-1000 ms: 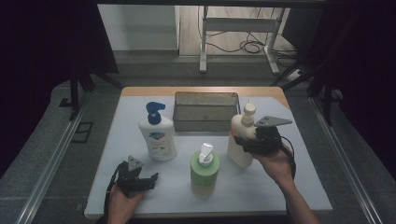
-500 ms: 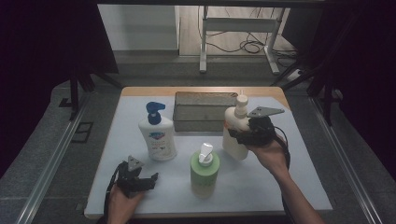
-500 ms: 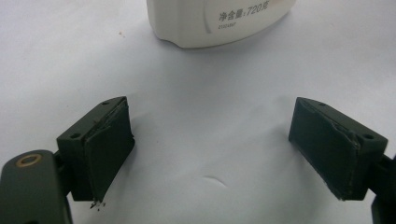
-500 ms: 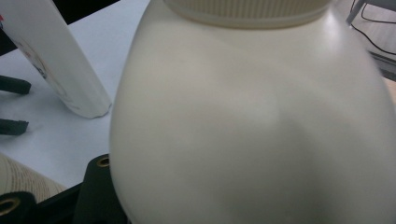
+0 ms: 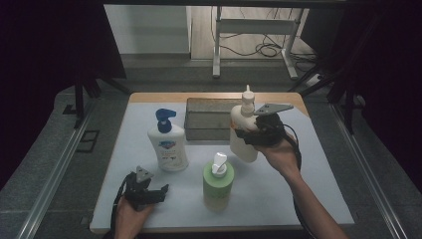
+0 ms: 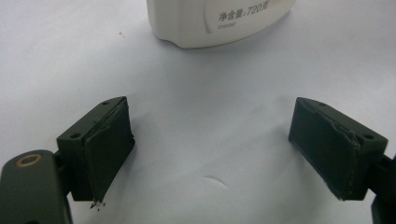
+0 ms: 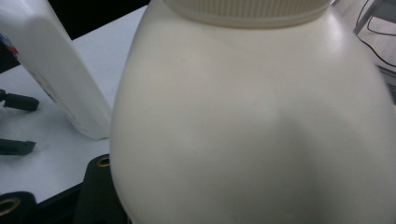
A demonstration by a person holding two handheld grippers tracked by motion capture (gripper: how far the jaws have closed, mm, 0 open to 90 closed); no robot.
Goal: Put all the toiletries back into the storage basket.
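My right gripper [image 5: 249, 135] is shut on a cream pump bottle [image 5: 241, 121] and holds it just above the mat, slightly tilted, in front of the dark bin [image 5: 209, 119]. The cream bottle [image 7: 252, 121] is pressed close to the camera in the right gripper view. My left gripper [image 5: 155, 192] rests on the mat at the front left. Its jaws stand wide open with nothing between them [image 6: 210, 140]. A white bottle with a blue pump [image 5: 169, 149] stands just beyond it, its base [image 6: 219, 18] facing the open jaws.
A green bottle with a white pump [image 5: 218, 184] stands at the front middle of the white mat [image 5: 308, 189]. The dark bin sits at the back middle, against the wooden table edge [image 5: 209, 95]. Cables and metal frame legs lie on the floor beyond.
My right gripper has carried the cream bottle up and to the left, closer to the dark bin. The left gripper has stayed where it was.
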